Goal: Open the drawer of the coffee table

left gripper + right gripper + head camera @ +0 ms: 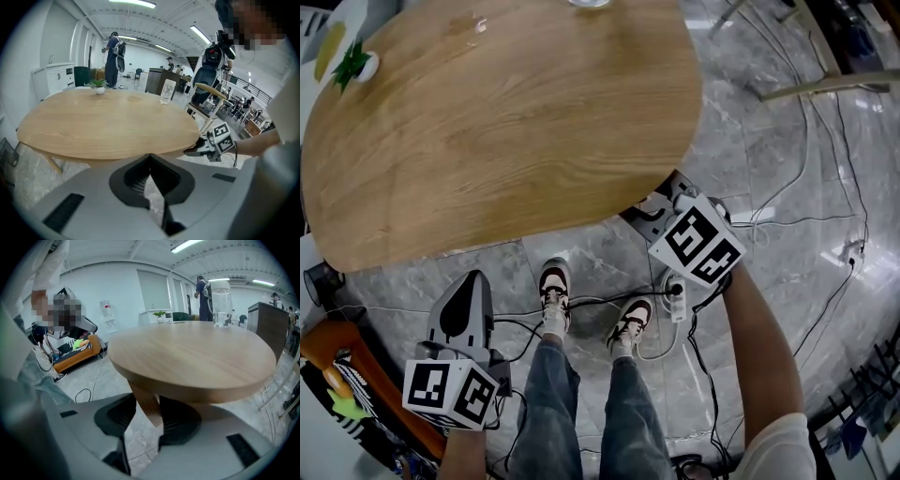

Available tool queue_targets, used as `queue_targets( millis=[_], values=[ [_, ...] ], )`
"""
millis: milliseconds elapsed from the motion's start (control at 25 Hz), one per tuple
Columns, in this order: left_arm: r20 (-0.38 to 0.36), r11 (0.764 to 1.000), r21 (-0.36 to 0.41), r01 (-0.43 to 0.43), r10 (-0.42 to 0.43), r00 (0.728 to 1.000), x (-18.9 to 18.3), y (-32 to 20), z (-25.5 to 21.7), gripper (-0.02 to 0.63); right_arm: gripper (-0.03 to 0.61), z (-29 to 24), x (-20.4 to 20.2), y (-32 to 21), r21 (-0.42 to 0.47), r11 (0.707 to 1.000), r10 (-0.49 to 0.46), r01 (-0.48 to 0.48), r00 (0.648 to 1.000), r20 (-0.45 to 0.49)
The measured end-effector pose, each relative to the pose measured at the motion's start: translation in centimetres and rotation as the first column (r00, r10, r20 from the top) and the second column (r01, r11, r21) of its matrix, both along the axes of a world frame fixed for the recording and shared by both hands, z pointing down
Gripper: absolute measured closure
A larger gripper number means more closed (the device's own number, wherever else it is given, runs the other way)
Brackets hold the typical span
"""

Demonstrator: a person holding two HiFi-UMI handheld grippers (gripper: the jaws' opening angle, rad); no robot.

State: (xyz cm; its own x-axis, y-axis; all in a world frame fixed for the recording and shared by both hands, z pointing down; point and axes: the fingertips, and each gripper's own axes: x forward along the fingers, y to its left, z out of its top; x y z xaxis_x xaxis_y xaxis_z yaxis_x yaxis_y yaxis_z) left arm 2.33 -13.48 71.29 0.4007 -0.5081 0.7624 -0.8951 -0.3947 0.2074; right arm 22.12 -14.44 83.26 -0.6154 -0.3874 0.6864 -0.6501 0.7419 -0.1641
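Down at the near left, off the surface and above the stone floor (pixel 769 141), the left gripper (pixel 473 281) is hanging idle, its fingers clenched on nothing. Ahead of it the oval coffee table (pixel 487 131) is spreading its pale wooden surface, which is carrying a small potted plant (pixel 352 64) at the far left edge and a clear glass (pixel 221 303) at the far edge.

No drawer front is showing in any view. The drawer is evidently sitting beneath the surface at the near right edge, where the right gripper (pixel 146 401) is reaching under the rim. Its fingers are grasping a tapered wooden tab (pixel 146 411) that is hanging down just under the rim, with one pad lying against each side. This is probably the drawer's pull, though the views are not settling that.

The tab is looking like rigid, smooth-finished wood, so it is likely offering a firm but rather slippery hold. Gripping it high, close to the rim, is probably safest. The drawer is likely light and stiff, and calling for a straight, level pull toward the person's shoes (pixel 555 286). The table is standing on slim legs over polished stone, so a sharp tug may be dragging it along. The glass is the fragile thing at stake.
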Motion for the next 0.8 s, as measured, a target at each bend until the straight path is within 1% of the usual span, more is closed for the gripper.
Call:
queue_targets(
  millis=[360,800],
  values=[
    [-0.001,1.000,0.000,-0.005,0.005,1.000,0.0,0.6,0.1,0.623,0.420,-0.1,0.0,0.2,0.002,1.000,0.012,-0.012,1.000,0.005],
    [-0.003,1.000,-0.011,-0.002,0.002,1.000,0.3,1.2,0.9,0.623,0.436,-0.8,0.4,0.4,0.017,0.999,-0.037,0.036,0.999,0.021]
  ],
)
